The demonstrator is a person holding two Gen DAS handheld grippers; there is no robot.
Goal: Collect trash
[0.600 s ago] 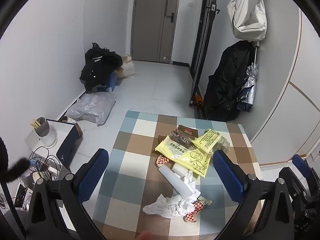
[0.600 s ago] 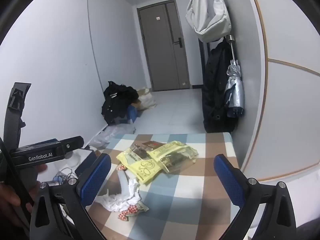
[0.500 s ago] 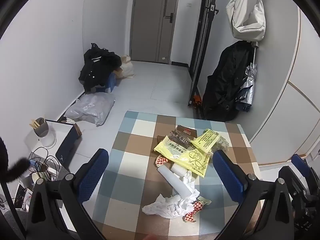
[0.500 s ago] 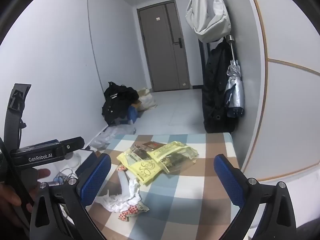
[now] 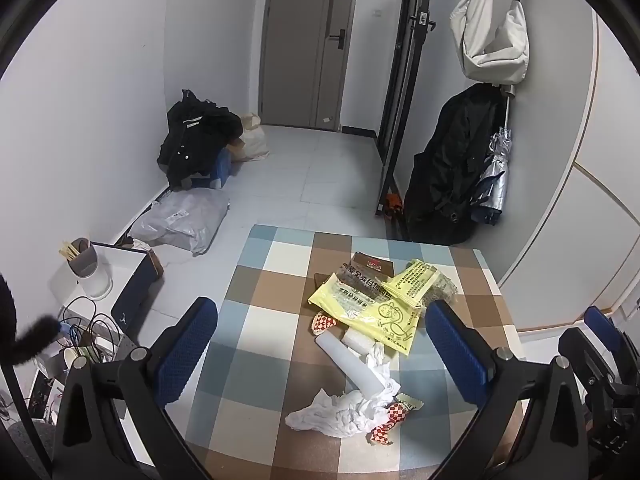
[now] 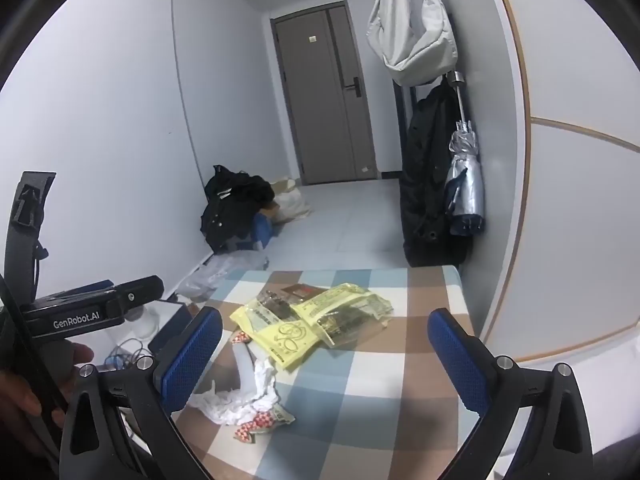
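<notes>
A: While the left wrist cam looks steeply down on the desk (image 5: 256, 364), the right cam sits lower & flatter, yes?
B: Yep. Left view alone shows the white holder w/ sticks (image 5: 86, 268) on the low side unit. Right view alone shows the person's left hand (image 6: 24, 384) wrapped round the left gripper's black body.
A: Trash?
B: Mid-desk, toward the right side. Yellow wrappers (image 5: 376, 304) (image 6: 304, 320) overlap a brown packet (image 5: 370, 266); a white tube (image 5: 352, 364) lies slanted just below them, touching crumpled white tissue (image 5: 344, 408) (image 6: 240, 400) & a red-checked wrapper (image 5: 390, 420) near the front edge.
A: Room to move?
B: Left half of the checked cloth is bare, front right corner too. Far edge backs onto a hanging black coat (image 5: 452, 168); right edge is close to the wall.
A: Grippers?
B: Left gripper (image 5: 320, 348) held above the desk, fingers wide apart, nothing between them, trash pile framed in the gap. Right gripper (image 6: 324, 352) same: spread wide, holding nothing, hovering over the near right edge.
</notes>
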